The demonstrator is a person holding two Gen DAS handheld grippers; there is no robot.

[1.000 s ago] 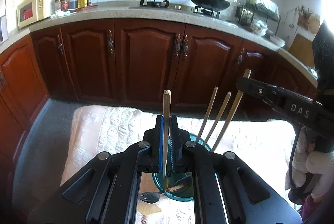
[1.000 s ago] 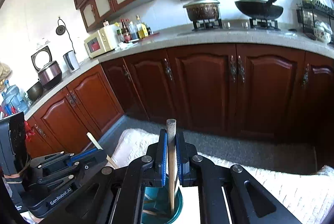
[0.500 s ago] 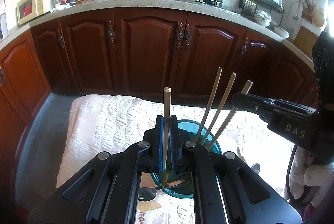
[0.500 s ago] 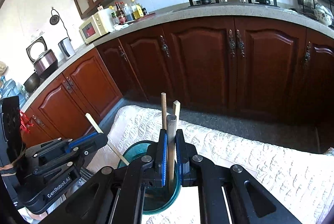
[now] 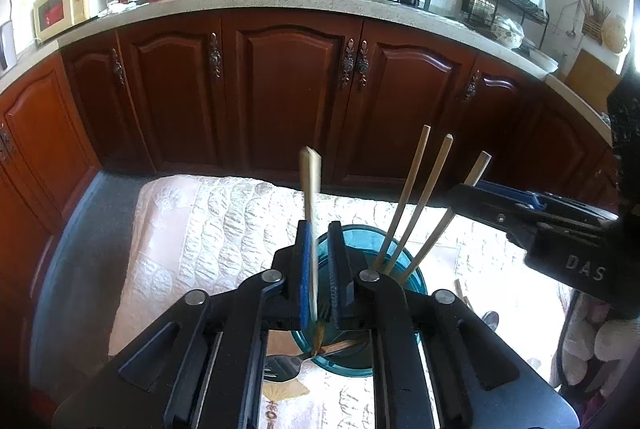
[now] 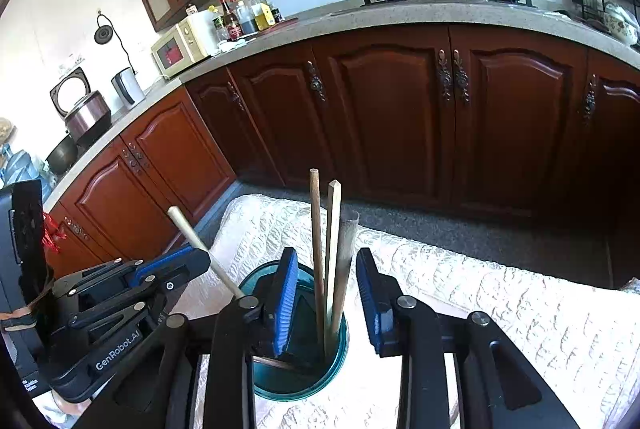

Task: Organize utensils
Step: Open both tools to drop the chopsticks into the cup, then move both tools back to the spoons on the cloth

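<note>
So I'm at the drop-off step: both hands are letting go of a stick into the teal cup (image 6: pixel 298 369) at once. My right gripper (image 6: pixel 326 303) is opening, and its pads already stand clear of the thick wooden handle (image 6: pixel 345 269) between them, which leans in the cup beside two thinner chopsticks (image 6: pixel 318 249). My left gripper (image 5: pixel 319 269) is opening too. The pale chopstick (image 5: pixel 311 221) looks loose in the gap, maybe brushing the blue pad, tip down inside the cup. The cup sits on the white quilted cloth (image 5: pixel 224 229).

Next I reckon I need both jaws fully wide, then a straight lift up and back so no pad drags a stick or tips the cup. After that, the black spatula (image 5: pixel 282 367) lying by the cup looks like the next pickup.
</note>
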